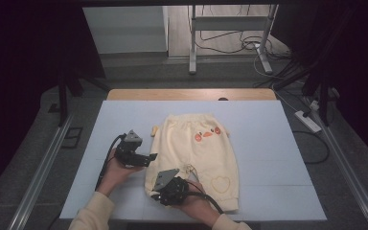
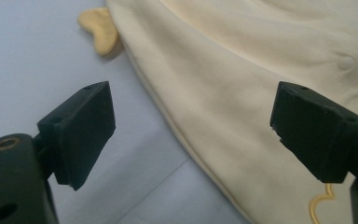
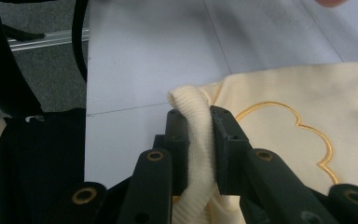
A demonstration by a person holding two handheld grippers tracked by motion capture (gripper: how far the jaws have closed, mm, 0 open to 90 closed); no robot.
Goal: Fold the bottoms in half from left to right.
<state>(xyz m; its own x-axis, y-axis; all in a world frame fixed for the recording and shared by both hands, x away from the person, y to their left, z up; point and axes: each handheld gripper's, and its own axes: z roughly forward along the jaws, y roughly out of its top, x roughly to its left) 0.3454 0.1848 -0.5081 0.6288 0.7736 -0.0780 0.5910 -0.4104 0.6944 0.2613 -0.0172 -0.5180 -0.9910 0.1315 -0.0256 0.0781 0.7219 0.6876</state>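
The high view shows a pair of pale yellow baby trousers (image 1: pixel 196 158) lying flat on the light blue mat (image 1: pixel 268 143), waistband away from me and the two legs towards me, with an orange face printed near the waist. My right gripper (image 1: pixel 155 194) sits at the near left cuff, and my left gripper (image 1: pixel 149 157) hovers just beside the left outer seam, higher up the leg.

In the right gripper view my jaws are closed tight on the ribbed cuff (image 3: pixel 196 140), the knit squeezed into a ridge between the pads, with the embroidered heart outline (image 3: pixel 303 135) on the leg just beside it. So one hold is made.

In the left gripper view my jaws stand wide apart with nothing between them, the trouser fabric (image 2: pixel 223 84) below and ahead, and a small yellow tab (image 2: pixel 100 30) poking out on the mat near the garment's edge.

I judge this as the very start of folding: the trousers are spread out and unfolded, one cuff is gripped, and the second grip and every fold are yet to come.
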